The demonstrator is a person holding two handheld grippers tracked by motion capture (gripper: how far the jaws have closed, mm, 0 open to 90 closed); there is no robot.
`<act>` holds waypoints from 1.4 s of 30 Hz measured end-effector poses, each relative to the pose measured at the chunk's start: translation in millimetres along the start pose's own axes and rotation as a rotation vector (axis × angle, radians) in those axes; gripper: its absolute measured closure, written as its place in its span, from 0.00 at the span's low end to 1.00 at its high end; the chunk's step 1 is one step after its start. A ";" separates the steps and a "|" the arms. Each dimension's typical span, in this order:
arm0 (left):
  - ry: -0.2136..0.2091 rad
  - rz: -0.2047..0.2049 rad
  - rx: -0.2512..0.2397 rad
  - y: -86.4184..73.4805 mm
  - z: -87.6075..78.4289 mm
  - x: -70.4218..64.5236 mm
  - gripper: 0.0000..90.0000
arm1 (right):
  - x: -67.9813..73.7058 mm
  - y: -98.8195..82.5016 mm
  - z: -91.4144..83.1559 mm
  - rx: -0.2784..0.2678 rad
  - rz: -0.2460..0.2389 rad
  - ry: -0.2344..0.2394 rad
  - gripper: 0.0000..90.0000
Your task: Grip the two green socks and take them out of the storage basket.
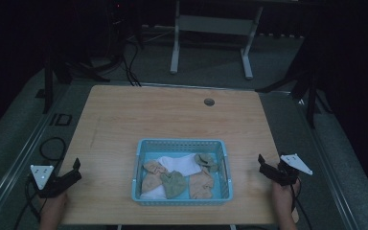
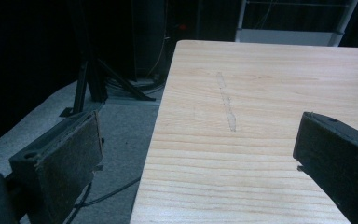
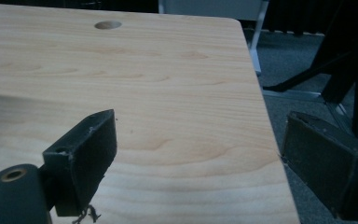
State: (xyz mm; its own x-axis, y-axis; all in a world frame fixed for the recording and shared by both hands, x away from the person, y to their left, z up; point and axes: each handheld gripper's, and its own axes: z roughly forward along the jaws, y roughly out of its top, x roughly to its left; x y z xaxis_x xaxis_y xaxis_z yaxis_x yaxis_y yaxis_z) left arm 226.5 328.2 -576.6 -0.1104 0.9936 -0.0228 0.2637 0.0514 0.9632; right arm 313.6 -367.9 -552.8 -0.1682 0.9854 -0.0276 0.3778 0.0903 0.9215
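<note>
At the left edge of the table (image 1: 124, 115), the left gripper (image 1: 74, 168) rests low with its fingers (image 2: 67, 161) spread wide and nothing between them; in the left gripper view they straddle the table's left border, one over the wood, the other hanging over the grey floor (image 2: 121, 121). Moving right, the blue basket (image 1: 138, 165) sits at the middle of the near half of the table, well apart from both grippers, and holds a jumble of small socks (image 1: 172, 183): tan, olive and white ones, overlapping so that a count is uncertain (some may be paired or folded, but that is too small to tell). Nothing from the basket lies out on the wood, so I judge the work on the socks as not yet begun: every piece is still to be picked up. Farther right, the right gripper (image 1: 263, 165) hovers at the table's right edge, fingers (image 3: 86, 154) likewise wide apart and empty, one of them past the border in the right gripper view. Open room is generous: bare wood lies on both sides of the basket and across the whole far half, broken only by a small round hole (image 1: 209, 102) near the far edge. The basket's raised walls are the main thing to clear when reaching in.
</note>
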 end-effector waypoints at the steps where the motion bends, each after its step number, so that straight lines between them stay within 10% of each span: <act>1: 0.000 0.002 -0.001 0.0 -0.2 -0.1 0.01 | -1.7 2.5 1.5 0.010 0.008 0.010 0.11; 14: -0.001 0.005 0.001 0.0 -0.1 -0.2 0.01 | -28.4 39.5 5.7 0.232 0.051 0.124 0.11; 20: 0.000 0.003 0.003 0.1 0.2 -0.2 0.02 | -25.1 40.9 11.1 0.543 -0.147 0.252 0.12; 26: 0.001 0.005 0.003 0.1 0.1 -0.3 0.01 | -16.5 35.1 11.0 0.711 -0.300 0.351 0.12; 42: 0.001 0.003 0.004 0.2 0.4 -0.4 0.01 | 9.4 41.1 -2.7 0.870 -0.595 0.640 0.15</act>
State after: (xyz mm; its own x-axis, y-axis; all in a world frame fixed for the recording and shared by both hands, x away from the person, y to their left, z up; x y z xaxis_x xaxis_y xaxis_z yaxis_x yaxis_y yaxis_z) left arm 226.9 327.9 -576.5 -0.1103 0.9937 -0.0193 0.2680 0.0484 0.9622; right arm 325.1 -355.3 -514.1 -0.8443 0.5318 0.0653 0.5290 0.8081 0.2592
